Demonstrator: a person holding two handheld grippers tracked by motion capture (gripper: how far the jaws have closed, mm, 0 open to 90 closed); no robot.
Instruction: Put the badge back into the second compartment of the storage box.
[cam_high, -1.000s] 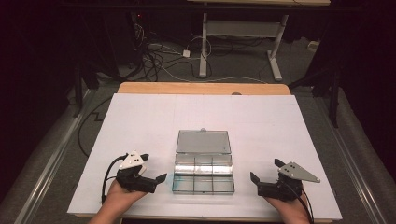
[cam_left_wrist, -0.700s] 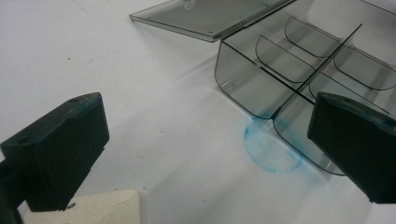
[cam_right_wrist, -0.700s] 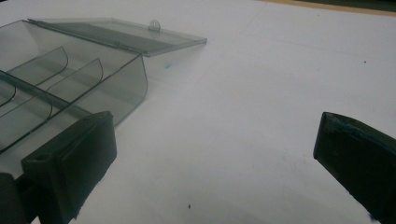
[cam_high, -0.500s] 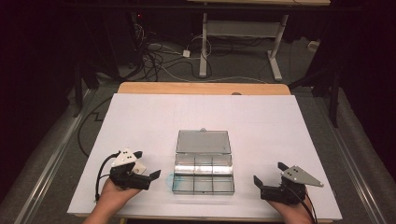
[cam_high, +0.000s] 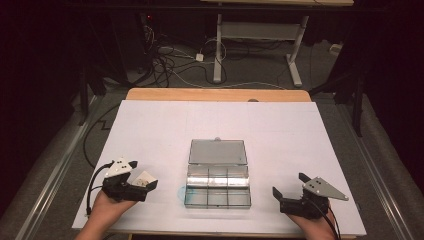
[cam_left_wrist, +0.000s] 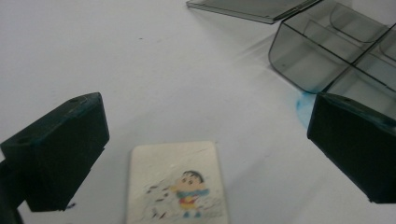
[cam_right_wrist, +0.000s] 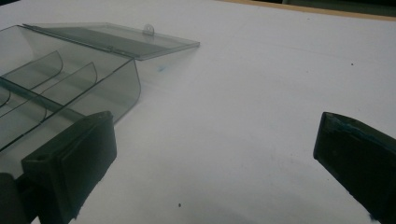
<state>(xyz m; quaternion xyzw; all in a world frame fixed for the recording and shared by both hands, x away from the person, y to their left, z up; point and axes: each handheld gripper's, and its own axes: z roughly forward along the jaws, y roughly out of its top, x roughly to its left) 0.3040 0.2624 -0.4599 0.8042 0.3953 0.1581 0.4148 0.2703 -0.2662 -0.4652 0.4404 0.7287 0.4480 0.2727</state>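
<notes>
- Eraser (cam_left_wrist: 175, 184): a flat, cream-white rectangular eraser printed with a cartoon child; it lies on the white table cover (cam_high: 150, 130) between the jaws of the left gripper (cam_high: 146, 184), touching neither, to the left of the organiser box.
- Left gripper: held low at the near left of the table, jaws spread wide and empty.
- Right gripper (cam_high: 289, 187): held at the near right, well apart from the eraser, jaws likewise wide and empty.
- Organiser box (cam_high: 217, 187): clear grey plastic, divided into compartments, standing near the front middle between the two grippers; its hinged lid (cam_high: 217, 151) lies flat open on the far side.
- Blue smudge (cam_left_wrist: 304, 105): marks the cover at the box's near-left corner.
</notes>
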